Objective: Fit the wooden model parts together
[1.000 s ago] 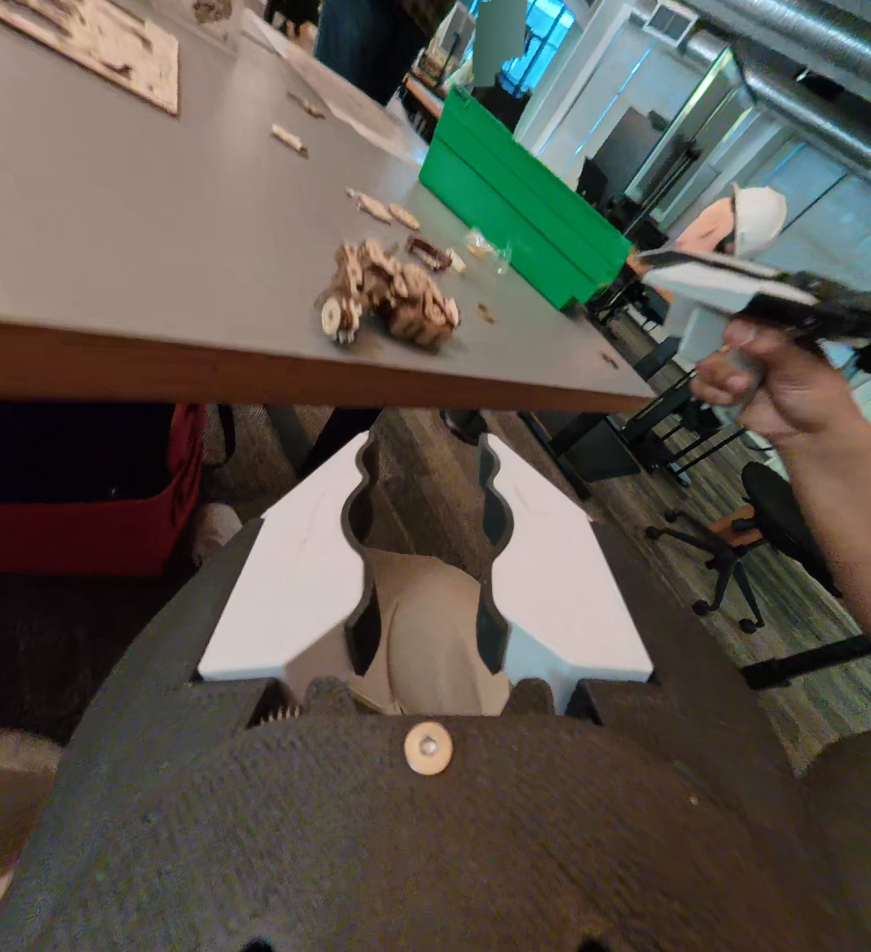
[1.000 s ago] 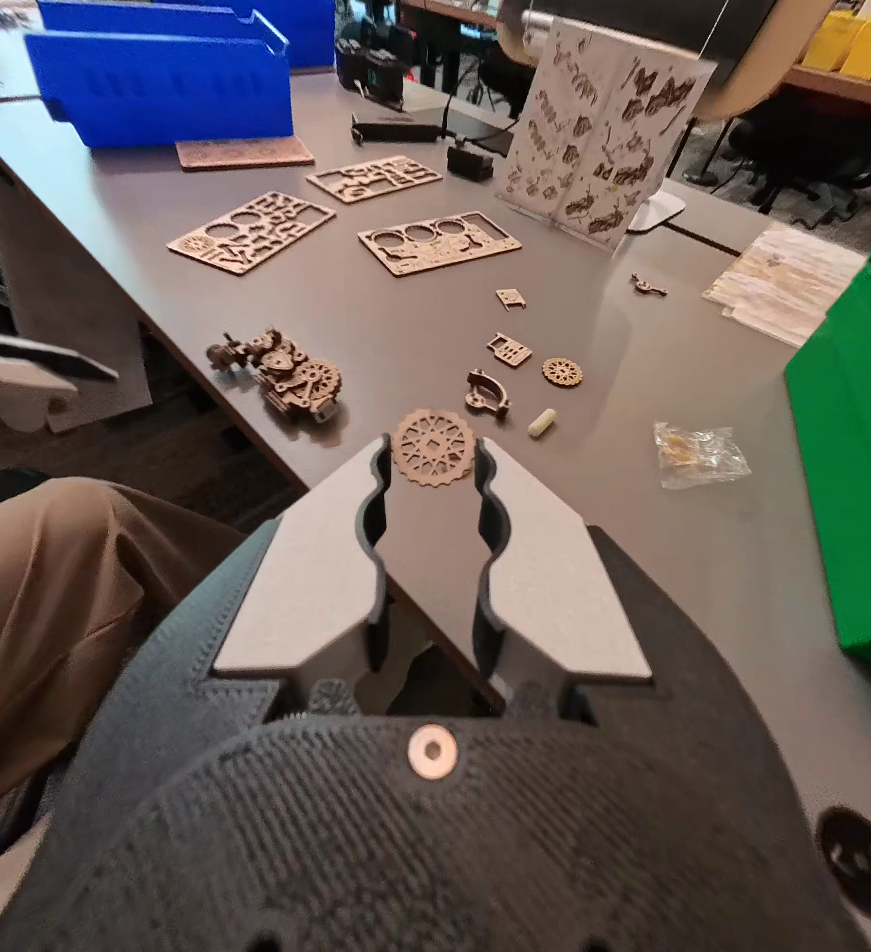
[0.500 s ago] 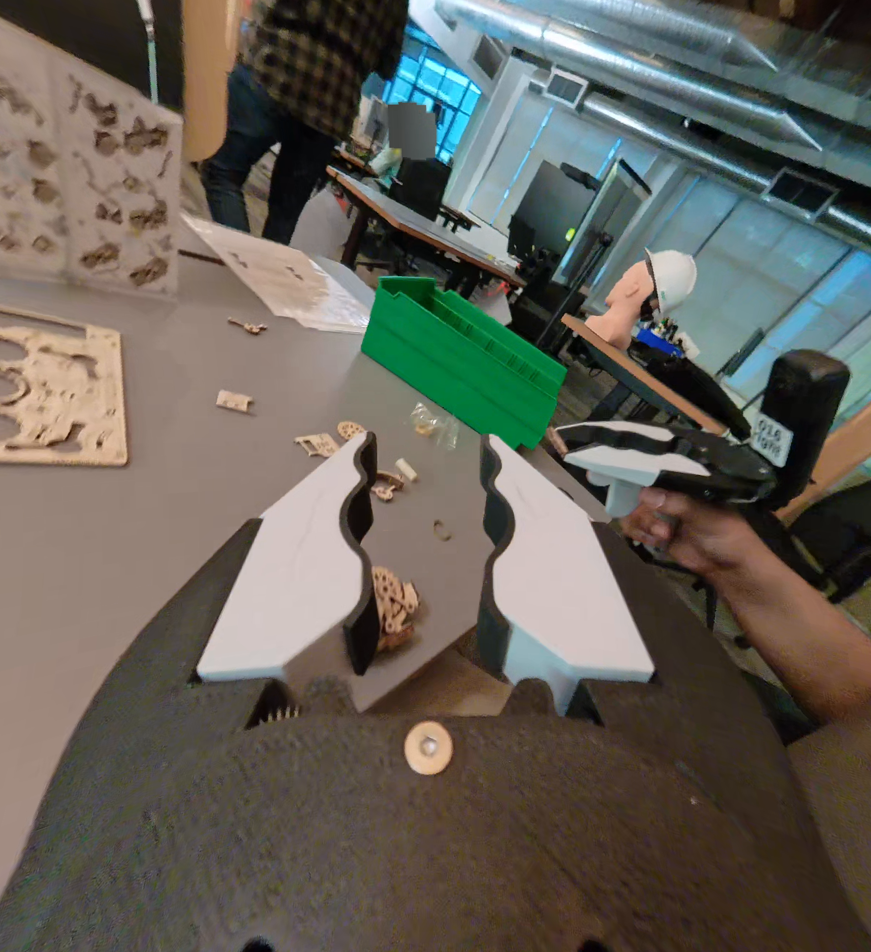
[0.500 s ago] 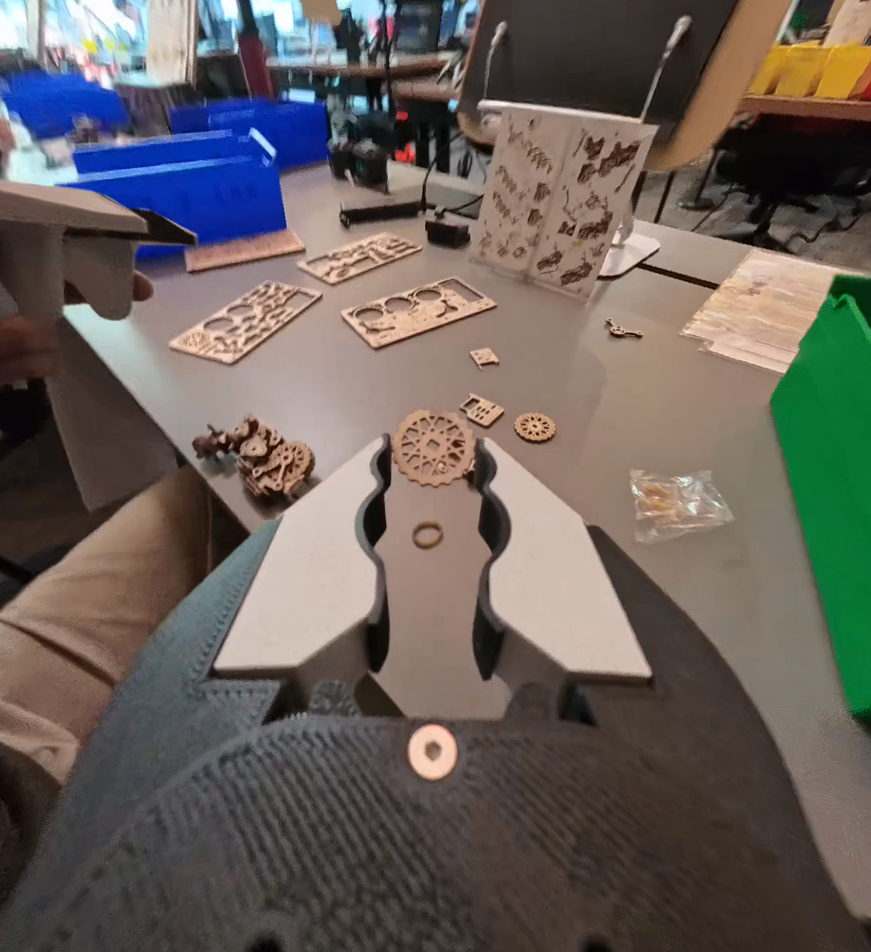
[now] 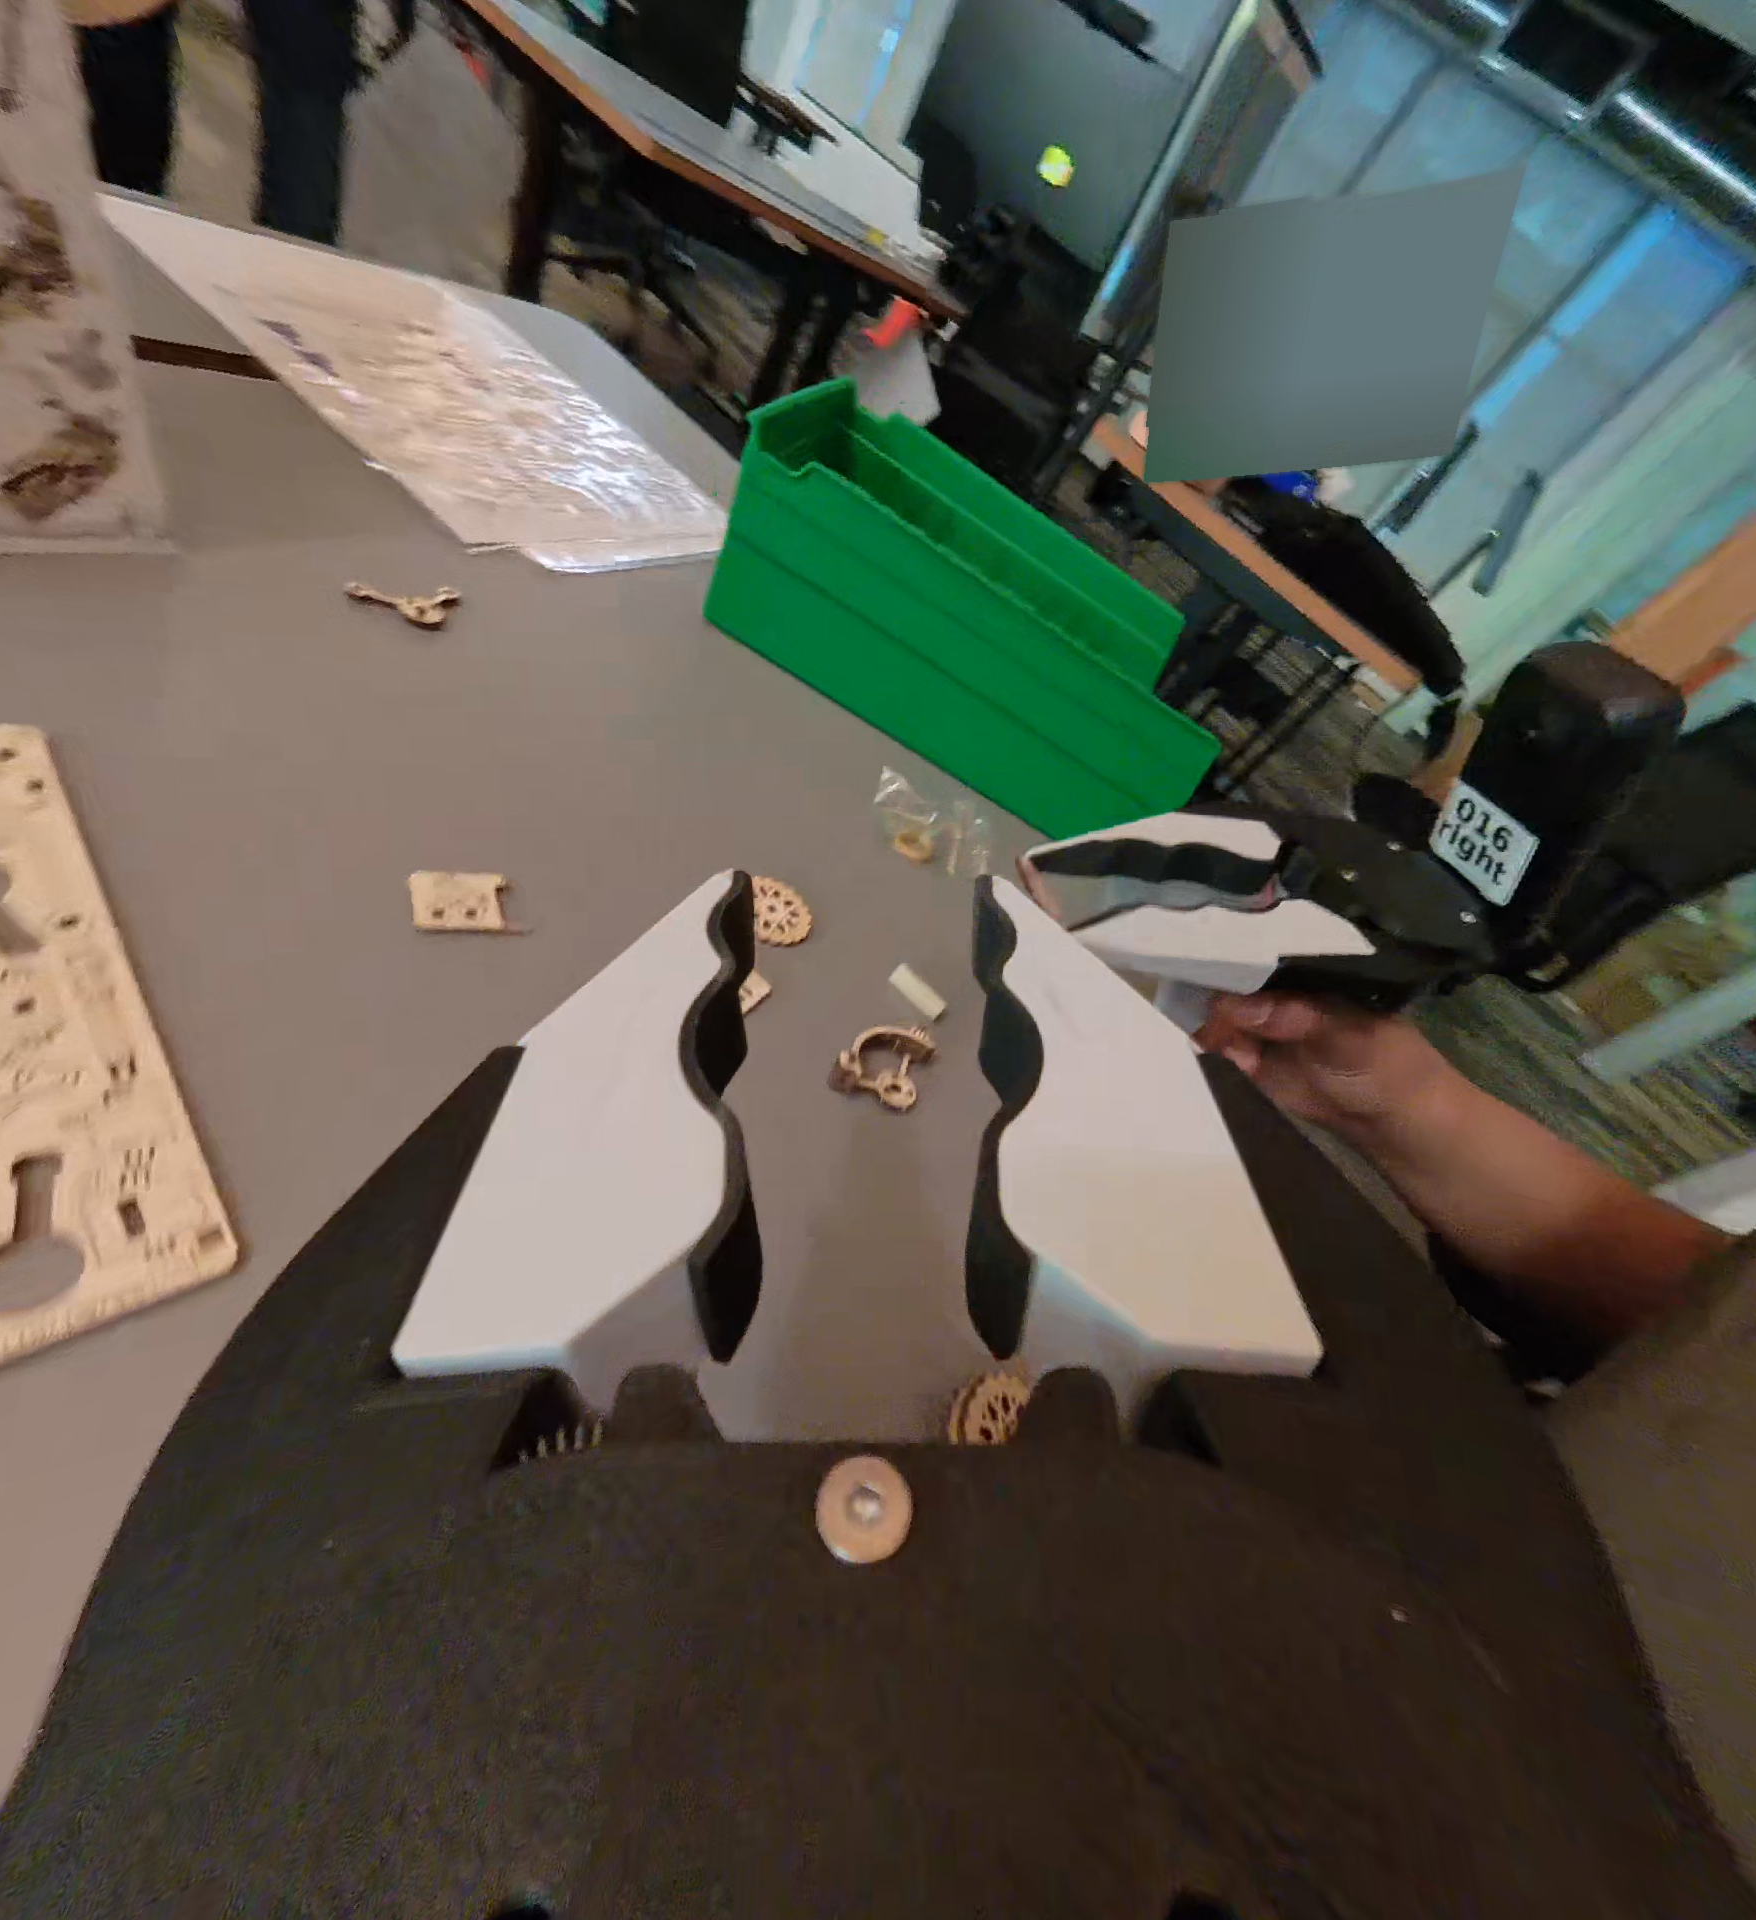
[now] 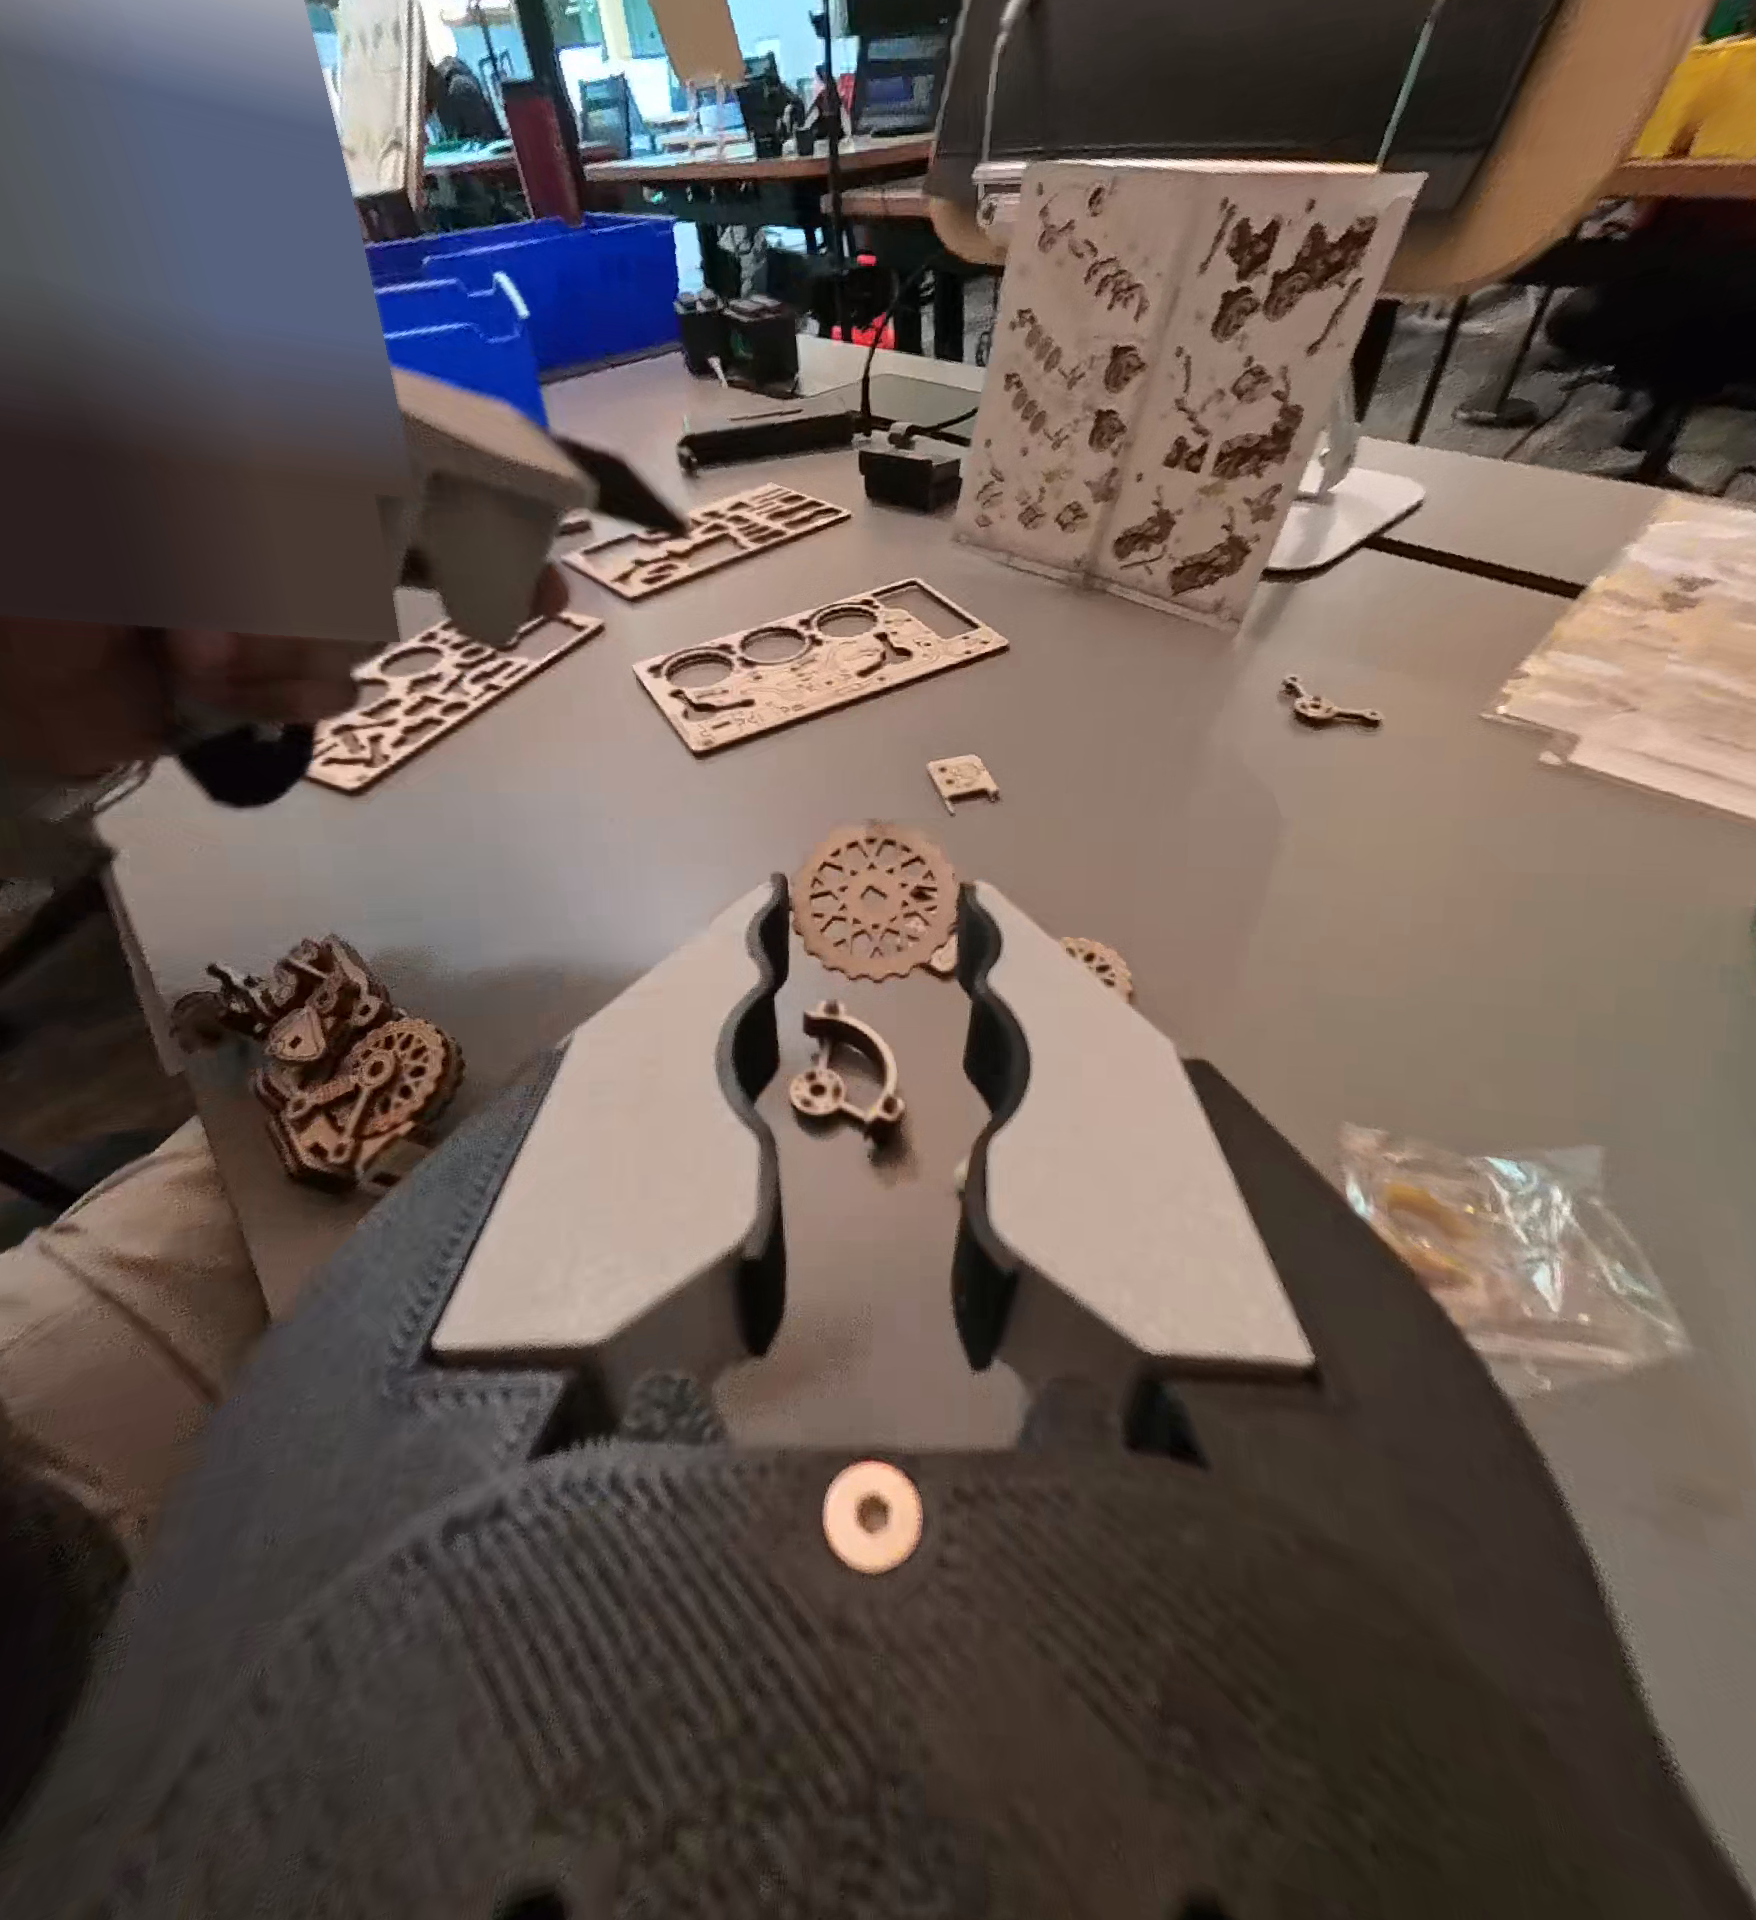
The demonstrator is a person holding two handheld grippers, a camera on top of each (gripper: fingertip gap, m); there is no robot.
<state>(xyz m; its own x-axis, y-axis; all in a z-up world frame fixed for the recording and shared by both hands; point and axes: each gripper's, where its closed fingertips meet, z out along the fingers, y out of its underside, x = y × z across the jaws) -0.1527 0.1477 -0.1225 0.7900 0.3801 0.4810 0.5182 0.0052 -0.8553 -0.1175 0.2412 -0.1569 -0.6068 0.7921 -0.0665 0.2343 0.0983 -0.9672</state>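
You are lining the spread, empty right claw [image 6: 869,914] over the curved wooden piece [image 6: 846,1078] near the desk [image 6: 1321,914] front edge; left claw [image 5: 858,904] also spread, empty. Next: lowering, pinching it.

A big grey table [image 6: 1269,935] held many small wooden bits. A curved piece [image 6: 846,1077] lay near the front, with a large round gear [image 6: 875,914] just behind it and a small gear [image 6: 1100,964] to the right. A half-built wooden model [image 6: 334,1070] sat at the near left edge. Flat cut-out sheets [image 6: 820,660] lay farther back. A clear little bag [image 6: 1497,1247] lay on the right, near a green bin [image 5: 936,634]. A tiny square part [image 6: 962,781] and a key-shaped part [image 6: 1328,704] lay apart.
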